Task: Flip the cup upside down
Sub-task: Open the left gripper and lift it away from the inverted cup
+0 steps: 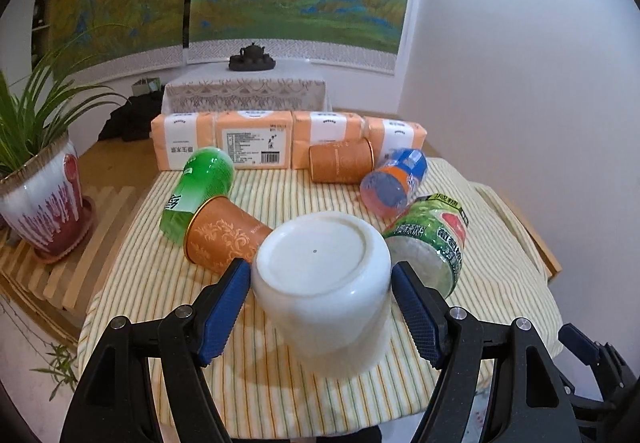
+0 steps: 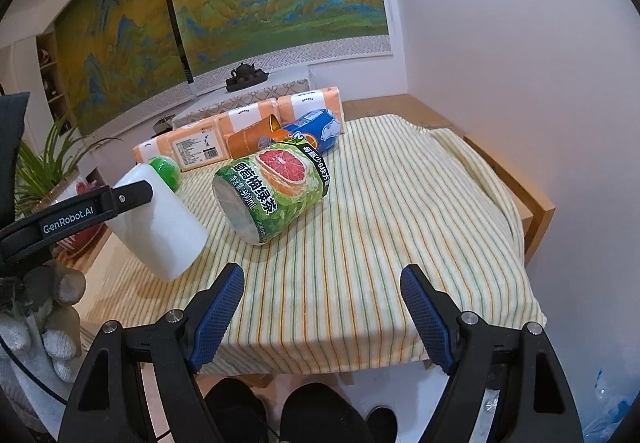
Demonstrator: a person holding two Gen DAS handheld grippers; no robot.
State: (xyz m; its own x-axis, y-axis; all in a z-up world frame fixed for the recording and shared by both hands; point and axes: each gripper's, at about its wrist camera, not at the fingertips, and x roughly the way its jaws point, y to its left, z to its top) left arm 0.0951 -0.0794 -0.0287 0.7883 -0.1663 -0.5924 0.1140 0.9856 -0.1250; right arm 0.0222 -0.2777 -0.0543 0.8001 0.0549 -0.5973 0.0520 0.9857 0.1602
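Your left claw [image 1: 320,277] straddles the white cup [image 1: 324,283], base up and tilted on the striped cloth [image 1: 168,283], pads seemingly just touching its sides, while your right claw [image 2: 322,293] hangs wide and empty over the bench edge.

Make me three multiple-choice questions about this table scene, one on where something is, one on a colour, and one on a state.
1. Where is the white cup?
A. Between the jaws of the left gripper
B. Behind the tissue packs
C. Beside the plant pot

2. What colour are the pads on the right gripper?
A. Red
B. Blue
C. Yellow

3. How is the grapefruit tea bottle positioned?
A. Standing upright
B. Held in the air
C. Lying on its side on the striped cloth

Answers: A, the cup sits between the left jaws with its base up; B, both pads show blue; C, it rests sideways on the cloth.
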